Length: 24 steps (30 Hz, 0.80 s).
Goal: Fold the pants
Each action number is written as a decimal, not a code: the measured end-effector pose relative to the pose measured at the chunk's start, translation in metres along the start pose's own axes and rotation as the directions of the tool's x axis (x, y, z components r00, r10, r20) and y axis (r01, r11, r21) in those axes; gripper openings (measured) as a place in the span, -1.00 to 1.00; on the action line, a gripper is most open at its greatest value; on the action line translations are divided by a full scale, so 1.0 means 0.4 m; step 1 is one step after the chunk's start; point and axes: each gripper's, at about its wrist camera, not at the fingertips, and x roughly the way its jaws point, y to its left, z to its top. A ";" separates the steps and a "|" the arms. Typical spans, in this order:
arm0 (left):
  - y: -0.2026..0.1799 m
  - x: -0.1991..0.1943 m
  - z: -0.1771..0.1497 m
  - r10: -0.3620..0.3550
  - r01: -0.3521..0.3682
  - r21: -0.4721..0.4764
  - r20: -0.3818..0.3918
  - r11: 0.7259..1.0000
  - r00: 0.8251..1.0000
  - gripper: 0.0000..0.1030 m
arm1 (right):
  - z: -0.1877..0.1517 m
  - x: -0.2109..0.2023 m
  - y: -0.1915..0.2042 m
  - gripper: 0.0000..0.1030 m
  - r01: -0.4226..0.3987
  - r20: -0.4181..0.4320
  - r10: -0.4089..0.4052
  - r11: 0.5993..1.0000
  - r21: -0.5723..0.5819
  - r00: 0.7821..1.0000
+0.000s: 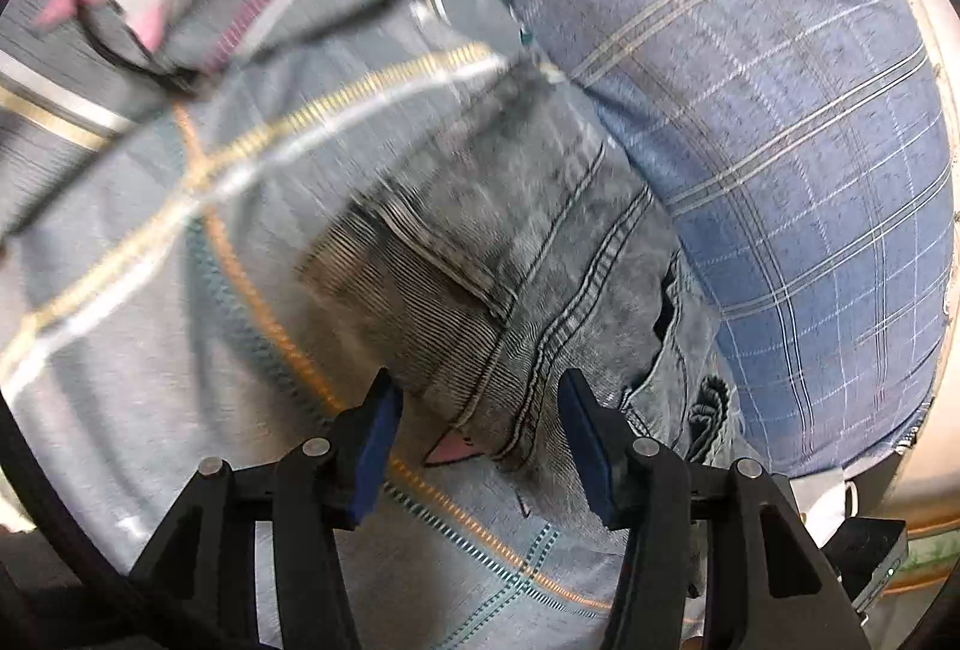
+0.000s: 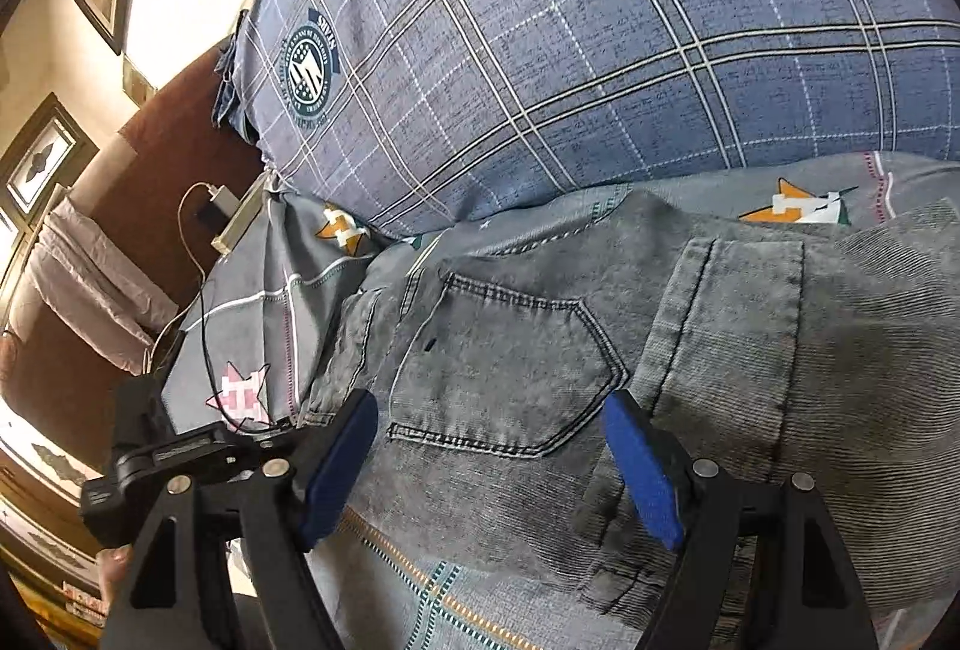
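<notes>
Grey washed denim pants (image 1: 510, 266) lie on a grey patterned bed sheet (image 1: 150, 350). In the left wrist view my left gripper (image 1: 480, 416) is open, its blue pads on either side of a seamed edge of the pants, close above the fabric. In the right wrist view the pants (image 2: 690, 350) lie back side up, with a rear pocket (image 2: 504, 368) showing. My right gripper (image 2: 492, 452) is open and straddles the pocket end of the pants, holding nothing.
A blue plaid duvet (image 2: 600, 50) with a round crest lies bunched just beyond the pants; it also shows in the left wrist view (image 1: 780, 140). A cable and charger (image 2: 216, 200) lie at the bed's far corner. Framed pictures (image 2: 42, 158) hang on the wall.
</notes>
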 end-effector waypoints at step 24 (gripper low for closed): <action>-0.326 -0.046 -0.045 0.074 -0.289 0.404 0.471 0.868 0.879 -0.74 | 0.035 -0.067 -0.051 0.55 -0.164 -0.009 0.166 0.982 0.096 0.986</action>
